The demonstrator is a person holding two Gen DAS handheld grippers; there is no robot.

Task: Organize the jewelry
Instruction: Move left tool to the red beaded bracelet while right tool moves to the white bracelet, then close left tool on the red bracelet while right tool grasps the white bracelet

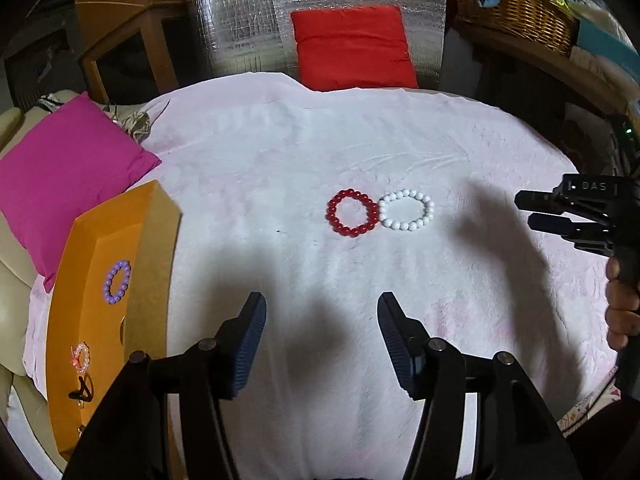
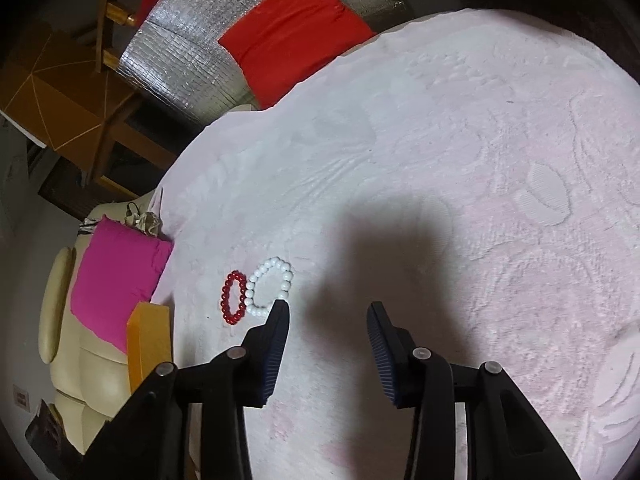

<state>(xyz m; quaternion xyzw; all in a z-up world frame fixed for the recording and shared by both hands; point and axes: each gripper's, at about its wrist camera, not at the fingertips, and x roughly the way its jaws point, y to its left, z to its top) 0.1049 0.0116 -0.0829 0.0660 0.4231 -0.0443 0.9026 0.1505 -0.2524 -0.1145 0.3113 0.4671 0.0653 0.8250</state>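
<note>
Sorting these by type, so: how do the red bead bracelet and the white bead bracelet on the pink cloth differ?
Colour: the red bead bracelet is glossy dark red; the white bead bracelet is opaque white. Position: in the left wrist view the red one lies left, nearer the orange cardboard box, and the white one right, nearer the right gripper. Both are closed bead loops lying flat on the pink cloth, touching side by side.

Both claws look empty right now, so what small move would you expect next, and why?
Probably the right gripper shifts toward the white bracelet and lowers over it. Both it and the left gripper are open and empty, the white bracelet lies just past the right one's fingertip, beside the red bracelet, while the orange box already holds a purple bracelet.
</note>
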